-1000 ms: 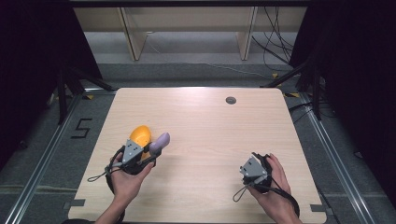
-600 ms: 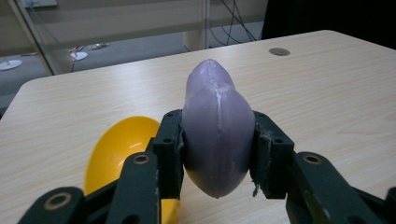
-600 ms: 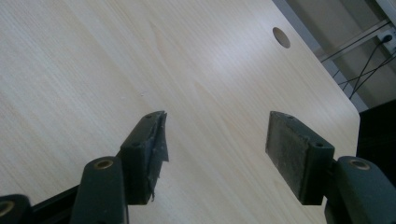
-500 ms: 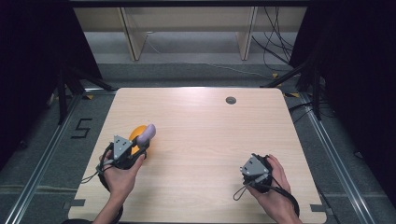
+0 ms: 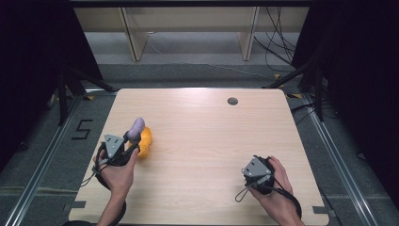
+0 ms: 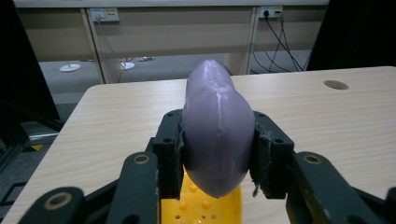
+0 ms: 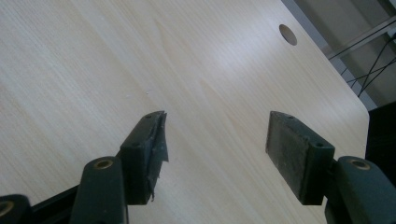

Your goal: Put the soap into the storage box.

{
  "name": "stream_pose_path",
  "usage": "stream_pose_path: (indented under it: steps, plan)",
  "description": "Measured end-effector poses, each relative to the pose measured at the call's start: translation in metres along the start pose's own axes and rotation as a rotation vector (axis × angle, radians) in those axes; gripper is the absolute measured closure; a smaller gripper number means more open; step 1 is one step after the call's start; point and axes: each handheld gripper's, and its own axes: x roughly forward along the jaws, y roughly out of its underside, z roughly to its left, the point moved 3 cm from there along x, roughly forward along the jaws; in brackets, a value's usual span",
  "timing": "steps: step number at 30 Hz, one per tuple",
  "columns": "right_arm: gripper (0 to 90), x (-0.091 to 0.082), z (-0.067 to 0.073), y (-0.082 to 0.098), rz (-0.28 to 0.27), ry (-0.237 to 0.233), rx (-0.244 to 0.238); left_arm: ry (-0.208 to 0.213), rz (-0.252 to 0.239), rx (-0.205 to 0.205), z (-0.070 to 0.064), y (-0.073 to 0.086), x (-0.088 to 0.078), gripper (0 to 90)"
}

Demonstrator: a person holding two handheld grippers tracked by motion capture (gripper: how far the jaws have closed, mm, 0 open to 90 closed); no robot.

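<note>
The left gripper is seen clenched on a purple eggplant-shaped toy; the toy is pinched between both black pads at its wide middle, w/ its narrow end pointed up and away toward the table's far edge. In the high view the same gripper is held by the left hand near the table's left edge, and the purple toy is seen sticking out beyond the jaws, tilted up. Directly below and just beyond the jaws a yellow-orange plastic item is seen on the tabletop; in the left gripper view its yellow surface w/ small round bumps is visible under the toy's lower end. Whether toy and yellow item are touching cannot be told.

The right gripper is seen released, jaws spread wide apart w/ nothing between them; only bare wood is seen through the gap. One pad shows a frayed edge. In the high view this gripper is held low by the right hand near the table's front right, well apart from the left gripper, a cable loop trailing beside it.

The light wooden table carries a round dark grommet hole near its far edge, also seen in the right gripper view and left gripper view. Beyond the table, a grey floor, shelf legs and cables are seen.
</note>
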Motion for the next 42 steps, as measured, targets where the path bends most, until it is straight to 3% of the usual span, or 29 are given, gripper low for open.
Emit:
stream_pose_path:
  steps: [4, 10, 24, 42]
  plan:
    - [38.6, 0.001, 0.000, 0.000, -0.004, 0.006, -0.004, -0.012, -0.002, 0.033, 0.000, -0.001, 0.000, 58.9]
    - [38.6, 0.001, 0.000, 0.000, 0.001, 0.003, 0.003, -0.036, 0.000, 0.021, 0.003, 0.004, 0.006, 58.9]
    - [38.4, 0.002, 0.000, 0.001, 0.003, -0.002, 0.007, -0.053, 0.075, 0.021, 0.003, 0.023, 0.019, 58.8]
    - [37.9, 0.002, 0.001, 0.002, 0.014, -0.009, 0.010, -0.050, 0.142, 0.033, 0.004, 0.034, 0.030, 58.8]
